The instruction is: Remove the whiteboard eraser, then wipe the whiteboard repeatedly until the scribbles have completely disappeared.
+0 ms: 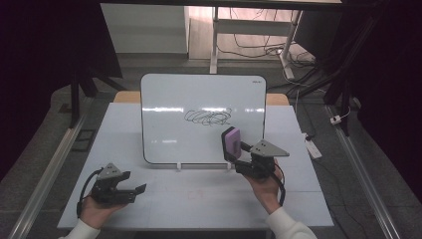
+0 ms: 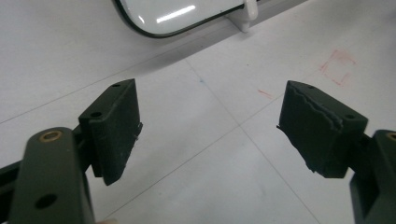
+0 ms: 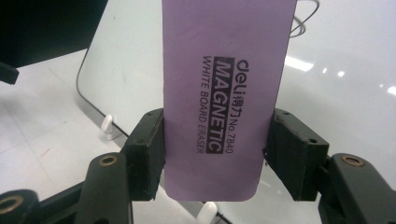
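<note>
Upright, one purple rectangular whiteboard eraser sits clamped in the right gripper, long axis pointing up before the single scribbled white whiteboard. The left gripper gapes wide, empty.

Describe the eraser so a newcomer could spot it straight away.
Start at the whiteboard standing on the pale table, with a black scribble near its middle. Just below and right of that scribble, the right gripper holds the eraser upright before the board. It is a flat purple block printed "MAGNETIC WHITE BOARD ERASER", the one coloured item here.
</note>
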The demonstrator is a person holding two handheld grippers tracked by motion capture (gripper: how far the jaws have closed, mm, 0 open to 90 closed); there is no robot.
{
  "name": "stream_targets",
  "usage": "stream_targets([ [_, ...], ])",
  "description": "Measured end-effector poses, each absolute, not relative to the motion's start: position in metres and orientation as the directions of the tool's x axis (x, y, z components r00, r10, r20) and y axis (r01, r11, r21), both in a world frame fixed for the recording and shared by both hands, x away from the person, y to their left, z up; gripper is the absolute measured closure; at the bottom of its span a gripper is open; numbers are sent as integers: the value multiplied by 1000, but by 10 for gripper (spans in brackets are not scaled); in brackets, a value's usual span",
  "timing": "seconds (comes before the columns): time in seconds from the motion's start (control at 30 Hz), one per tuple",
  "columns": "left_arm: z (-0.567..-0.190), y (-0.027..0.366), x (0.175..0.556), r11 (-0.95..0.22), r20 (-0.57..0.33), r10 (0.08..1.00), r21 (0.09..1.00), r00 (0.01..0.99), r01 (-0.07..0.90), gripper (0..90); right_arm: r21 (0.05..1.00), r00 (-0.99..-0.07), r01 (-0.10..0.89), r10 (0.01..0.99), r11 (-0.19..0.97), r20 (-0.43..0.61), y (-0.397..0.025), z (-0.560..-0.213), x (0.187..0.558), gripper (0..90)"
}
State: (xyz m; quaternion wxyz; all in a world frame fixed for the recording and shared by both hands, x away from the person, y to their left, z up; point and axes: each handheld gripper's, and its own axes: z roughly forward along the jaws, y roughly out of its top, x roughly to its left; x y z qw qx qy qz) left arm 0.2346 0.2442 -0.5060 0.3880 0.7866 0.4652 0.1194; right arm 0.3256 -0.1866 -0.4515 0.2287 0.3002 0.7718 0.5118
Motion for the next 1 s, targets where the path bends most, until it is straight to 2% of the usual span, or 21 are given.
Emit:
stream_targets([
  [0.27,-511,245,239,-262,-193,823,705,534,659,200,930,-683,198,724,311,-97,-182,-431,344,403],
  [0.6,-515,246,237,-259,-200,826,697,527,669,197,924,-590,173,787,342,-181,-168,-394,379,403],
  [0.73,-514,245,236,-269,-189,825,697,532,664,196,915,-551,160,803,370,-229,-160,-388,387,403],
  [0.87,-515,245,237,-268,-189,825,697,532,665,195,911,-531,179,815,373,-230,-155,-386,394,403],
  [1.0,-515,246,237,-265,-189,828,697,528,666,195,899,-558,194,798,392,-228,-140,-395,400,405],
])
